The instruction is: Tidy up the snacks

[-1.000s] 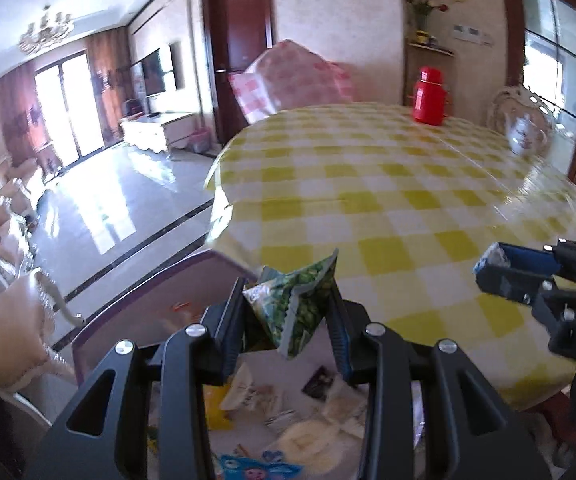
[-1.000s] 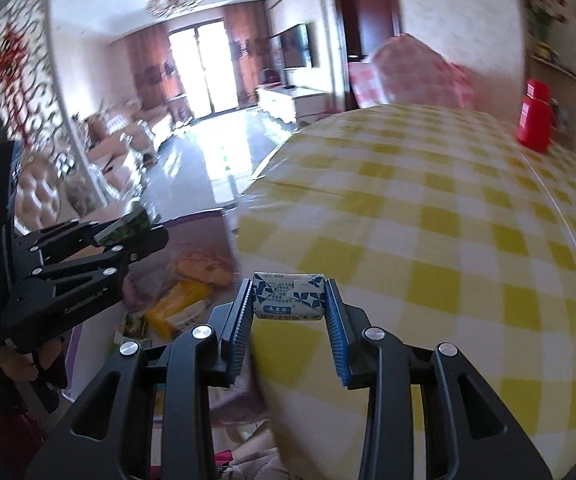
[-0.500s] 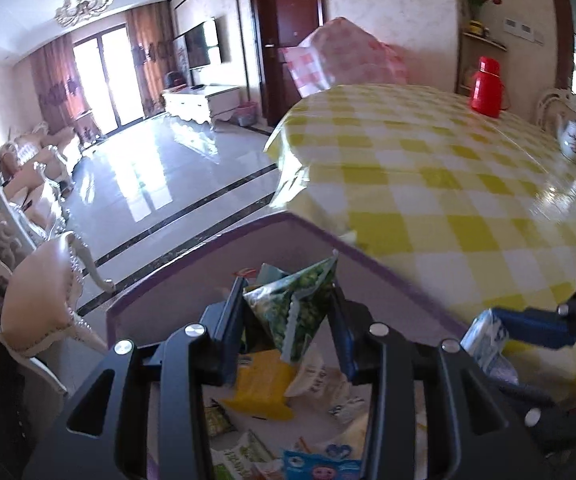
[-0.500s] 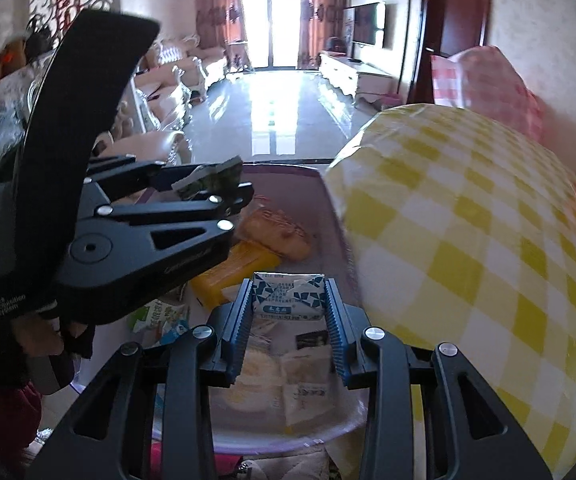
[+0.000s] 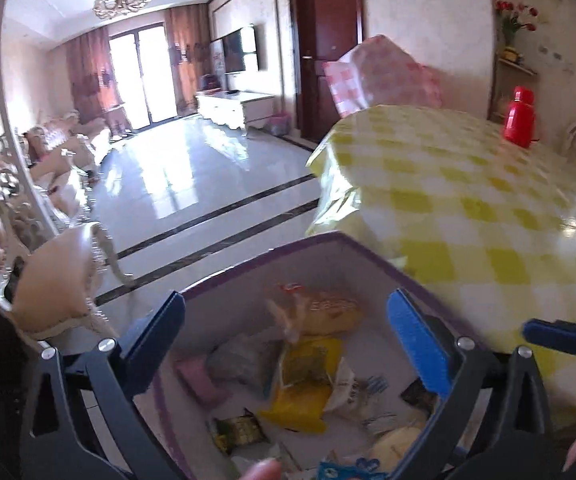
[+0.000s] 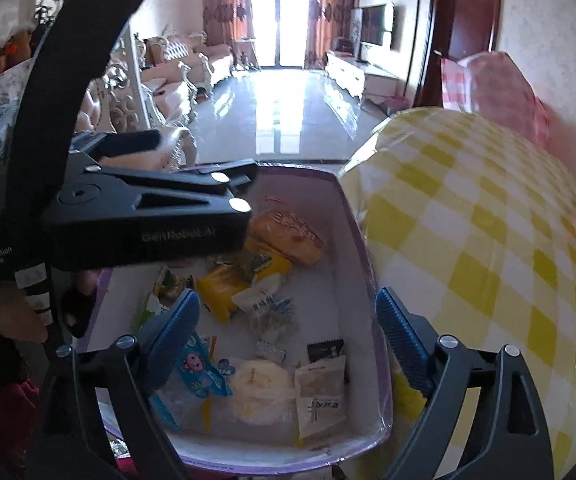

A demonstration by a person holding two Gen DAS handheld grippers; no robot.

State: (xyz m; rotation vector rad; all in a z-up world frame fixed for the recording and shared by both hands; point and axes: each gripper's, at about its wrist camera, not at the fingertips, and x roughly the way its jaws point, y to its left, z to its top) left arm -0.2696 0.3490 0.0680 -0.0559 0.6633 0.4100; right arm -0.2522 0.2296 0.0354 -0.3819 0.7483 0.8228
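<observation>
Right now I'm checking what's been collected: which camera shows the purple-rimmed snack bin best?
The right wrist view: the bin lies nearly whole beneath the open right gripper, packets spread out. The left wrist view shows it blurred, its near part cut off.

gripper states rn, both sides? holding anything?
Left gripper: open, jaws just opened, nothing between them, over the bin.
Right gripper: open, jaws just opened, nothing held.

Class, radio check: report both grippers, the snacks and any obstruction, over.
Left gripper and right gripper just opened, both empty, over the purple-rimmed bin. Snack packets lie inside. Nothing in the way.
</observation>
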